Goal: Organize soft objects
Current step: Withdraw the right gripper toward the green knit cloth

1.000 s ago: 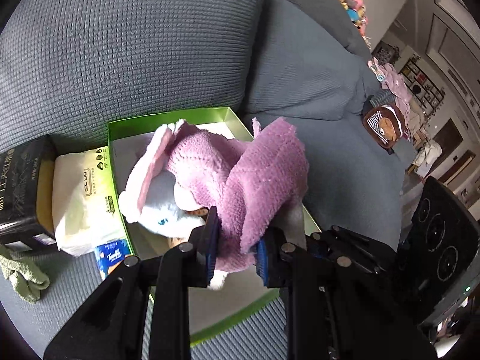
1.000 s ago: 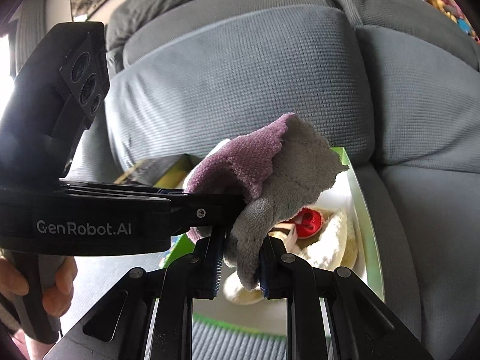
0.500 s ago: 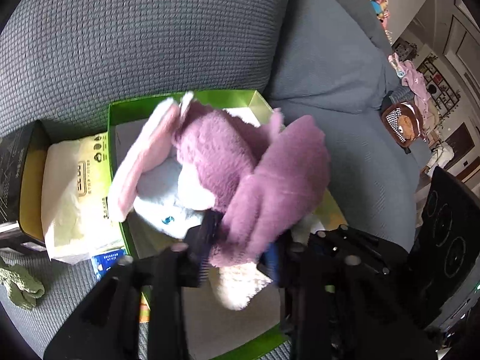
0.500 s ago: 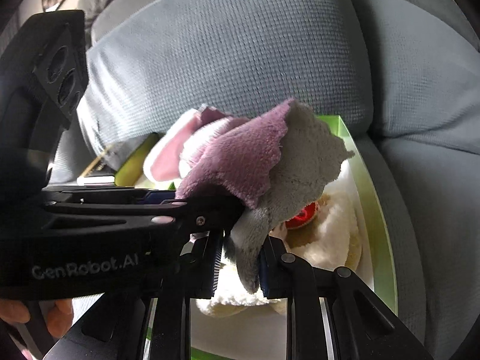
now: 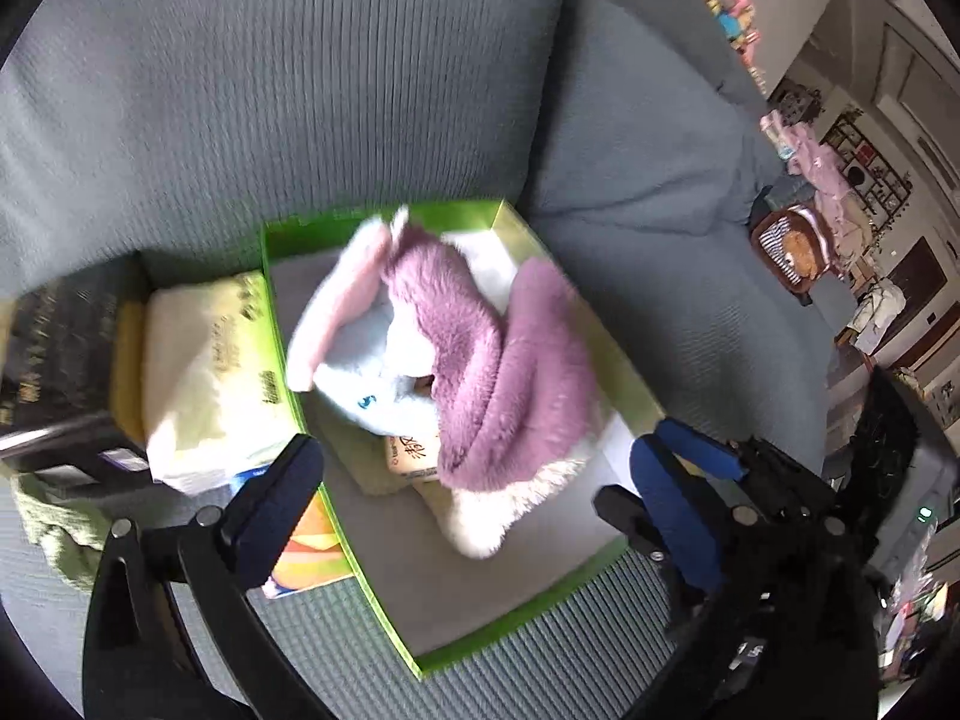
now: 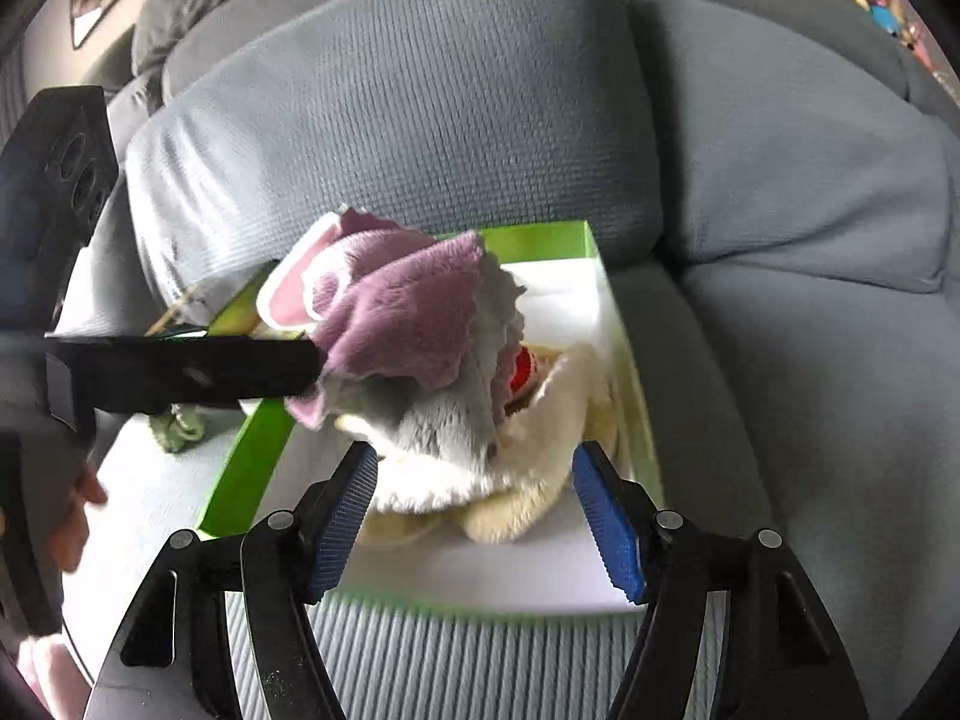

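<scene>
A green-walled box (image 5: 516,636) sits on the grey sofa seat. In it lie a white plush rabbit with pink ears (image 5: 366,384), a purple fluffy cloth (image 5: 510,384) draped over it, and a cream plush (image 5: 480,516) underneath. My left gripper (image 5: 480,480) is open and empty just in front of the pile. In the right wrist view the same box (image 6: 252,456) holds the purple and grey cloth (image 6: 414,324) over the cream plush (image 6: 558,420). My right gripper (image 6: 474,504) is open and empty, jaws either side of the pile's near edge.
A pack of tissues (image 5: 204,372) and a dark box (image 5: 54,348) lie left of the green box. A green rag (image 5: 54,534) lies at the far left. Sofa back cushions (image 6: 420,108) rise behind. More plush toys (image 5: 792,246) sit far right. The left gripper's body (image 6: 180,366) crosses the right view.
Both grippers have opened and let go of the purple cloth, which now lies on the plush toys in the box. Both have drawn back slightly.
</scene>
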`<state>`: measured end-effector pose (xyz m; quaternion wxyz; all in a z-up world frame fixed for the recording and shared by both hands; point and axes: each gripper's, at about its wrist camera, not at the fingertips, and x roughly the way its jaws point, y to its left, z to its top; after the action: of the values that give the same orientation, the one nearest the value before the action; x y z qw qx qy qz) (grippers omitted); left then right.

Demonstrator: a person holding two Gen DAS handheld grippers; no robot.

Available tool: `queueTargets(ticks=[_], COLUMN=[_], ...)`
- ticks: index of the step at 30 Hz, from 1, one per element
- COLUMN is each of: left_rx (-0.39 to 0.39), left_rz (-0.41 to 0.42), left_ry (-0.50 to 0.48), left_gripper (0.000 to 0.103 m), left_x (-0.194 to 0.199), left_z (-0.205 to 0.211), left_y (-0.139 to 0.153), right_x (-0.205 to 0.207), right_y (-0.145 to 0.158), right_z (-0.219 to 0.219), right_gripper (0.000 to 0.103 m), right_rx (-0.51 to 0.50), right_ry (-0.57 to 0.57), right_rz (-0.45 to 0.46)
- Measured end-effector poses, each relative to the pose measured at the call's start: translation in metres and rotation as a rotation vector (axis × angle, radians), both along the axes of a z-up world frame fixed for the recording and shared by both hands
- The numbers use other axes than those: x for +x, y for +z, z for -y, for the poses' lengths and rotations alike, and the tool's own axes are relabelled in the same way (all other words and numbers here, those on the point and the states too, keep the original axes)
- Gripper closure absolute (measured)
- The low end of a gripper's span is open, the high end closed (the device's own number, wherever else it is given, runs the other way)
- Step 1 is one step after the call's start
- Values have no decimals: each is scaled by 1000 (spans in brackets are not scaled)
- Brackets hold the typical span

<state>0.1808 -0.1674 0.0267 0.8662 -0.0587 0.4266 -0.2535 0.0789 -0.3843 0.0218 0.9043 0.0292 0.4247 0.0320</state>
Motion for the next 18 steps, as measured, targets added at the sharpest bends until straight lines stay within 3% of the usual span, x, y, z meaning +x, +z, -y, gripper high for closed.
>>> queueTargets(ticks=[7,18], left_rx=[-32,1], left_rz=[105,22], left_ry=[73,379], left_gripper=[1,1], left_x=[-56,-142], left_z=[-55,-181], left_y=[15,-45], right_x=[-38,-72], right_y=[21,13], right_z=[-9,-98], right_gripper=[30,30], right_rx=[48,73], right_ry=[11,240], right_rz=[62,17])
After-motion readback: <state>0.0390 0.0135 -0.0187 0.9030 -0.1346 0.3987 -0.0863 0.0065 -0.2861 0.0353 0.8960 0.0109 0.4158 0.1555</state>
